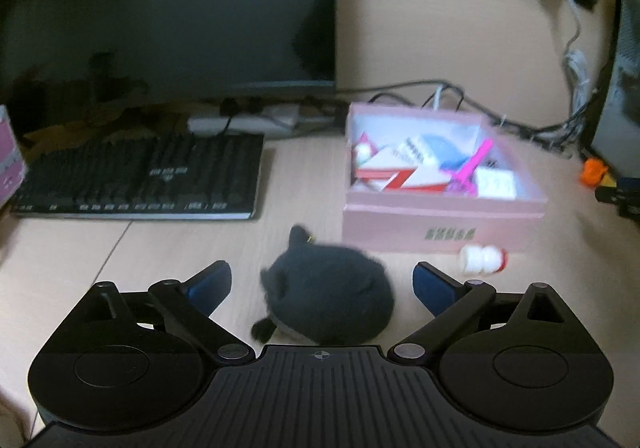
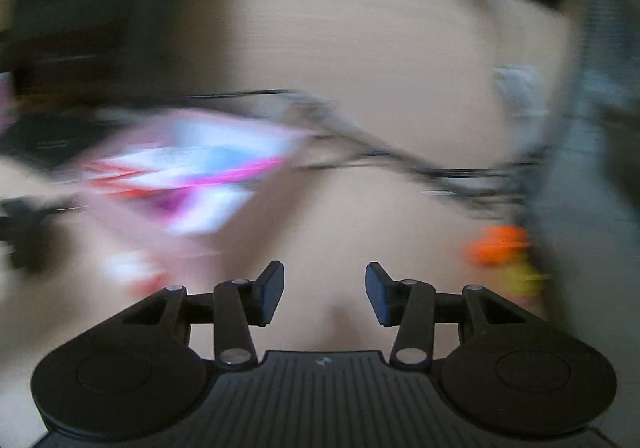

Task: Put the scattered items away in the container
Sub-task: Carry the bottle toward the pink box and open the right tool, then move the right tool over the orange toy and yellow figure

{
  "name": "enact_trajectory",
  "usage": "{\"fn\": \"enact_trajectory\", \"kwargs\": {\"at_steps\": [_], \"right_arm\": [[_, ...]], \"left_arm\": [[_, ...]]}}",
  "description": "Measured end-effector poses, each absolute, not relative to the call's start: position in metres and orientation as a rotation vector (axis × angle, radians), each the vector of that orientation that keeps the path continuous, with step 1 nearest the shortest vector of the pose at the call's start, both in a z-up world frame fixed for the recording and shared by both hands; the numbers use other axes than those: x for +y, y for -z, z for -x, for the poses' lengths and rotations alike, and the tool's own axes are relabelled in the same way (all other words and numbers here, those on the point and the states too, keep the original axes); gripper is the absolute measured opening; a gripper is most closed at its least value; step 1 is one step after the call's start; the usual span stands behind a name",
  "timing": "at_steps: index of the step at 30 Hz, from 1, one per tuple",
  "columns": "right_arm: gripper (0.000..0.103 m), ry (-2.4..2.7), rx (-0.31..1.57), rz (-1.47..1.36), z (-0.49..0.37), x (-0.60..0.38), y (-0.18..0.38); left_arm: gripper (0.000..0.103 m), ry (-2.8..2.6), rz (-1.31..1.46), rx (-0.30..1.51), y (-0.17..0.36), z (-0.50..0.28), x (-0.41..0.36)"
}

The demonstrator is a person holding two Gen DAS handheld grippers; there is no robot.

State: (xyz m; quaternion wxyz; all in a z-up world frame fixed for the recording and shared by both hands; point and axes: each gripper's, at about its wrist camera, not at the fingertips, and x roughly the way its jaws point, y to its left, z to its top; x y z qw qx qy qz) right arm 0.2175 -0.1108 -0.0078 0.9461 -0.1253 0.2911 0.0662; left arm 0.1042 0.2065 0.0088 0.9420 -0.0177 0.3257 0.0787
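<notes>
A dark grey plush cat [image 1: 326, 298] lies on the wooden desk between the wide-spread fingers of my left gripper [image 1: 322, 284], which is open; the pads do not touch it. Behind it stands the pink box [image 1: 440, 226], holding cards, a pink tool and small packets. A small white and red bottle [image 1: 482, 259] lies on its side in front of the box. The right wrist view is heavily blurred: my right gripper [image 2: 325, 294] is open over bare desk with nothing between its fingers. The pink box [image 2: 192, 175] smears at left, an orange and yellow item [image 2: 504, 248] at right.
A black keyboard [image 1: 144, 177] lies at the left below a dark monitor [image 1: 180, 7]. Cables [image 1: 520, 123] and a power strip [image 1: 244, 121] run along the back wall. An orange item [image 1: 594, 171] sits at the far right near a dark screen edge.
</notes>
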Motion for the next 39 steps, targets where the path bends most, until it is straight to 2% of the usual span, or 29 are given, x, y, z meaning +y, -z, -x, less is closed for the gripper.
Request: {"fn": "enact_trajectory", "kwargs": {"at_steps": [6,13,15,16,17,20,25,28,29,33,39], "right_arm": [[0.045,0.241,0.545,0.428,-0.302,-0.144,0.041],[0.044,0.310,0.592,0.403,-0.361,-0.156,0.049],[0.035,0.297,0.627,0.389,-0.363,-0.156,0.052],[0.024,0.284,0.646,0.375,-0.362,-0.157,0.054],[0.018,0.263,0.661,0.352,-0.358,-0.155,0.054],[0.011,0.114,0.700,0.276,-0.328,-0.139,0.051],[0.012,-0.265,0.651,0.270,-0.240,-0.090,0.030],[0.015,-0.247,0.564,0.343,-0.206,-0.085,0.017],[0.020,-0.188,0.543,0.350,-0.206,-0.091,0.013],[0.020,0.129,0.523,0.383,-0.243,-0.120,0.010],[0.020,0.329,0.507,0.621,-0.320,-0.127,0.042]], "left_arm": [[0.101,-0.070,0.027,0.641,-0.021,-0.107,0.194],[0.101,-0.024,0.011,0.671,-0.018,-0.102,0.192],[0.101,-0.026,0.015,0.675,-0.017,-0.101,0.193],[0.101,-0.026,0.018,0.675,-0.017,-0.100,0.193],[0.101,-0.024,0.020,0.675,-0.017,-0.099,0.192],[0.101,-0.010,0.021,0.672,-0.017,-0.099,0.186],[0.101,0.018,-0.018,0.646,-0.020,-0.100,0.162],[0.102,0.039,-0.029,0.634,-0.024,-0.099,0.150],[0.102,0.046,-0.033,0.635,-0.024,-0.098,0.146],[0.102,0.058,-0.033,0.649,-0.022,-0.093,0.137],[0.102,0.026,-0.027,0.652,-0.023,-0.082,0.141]]}}
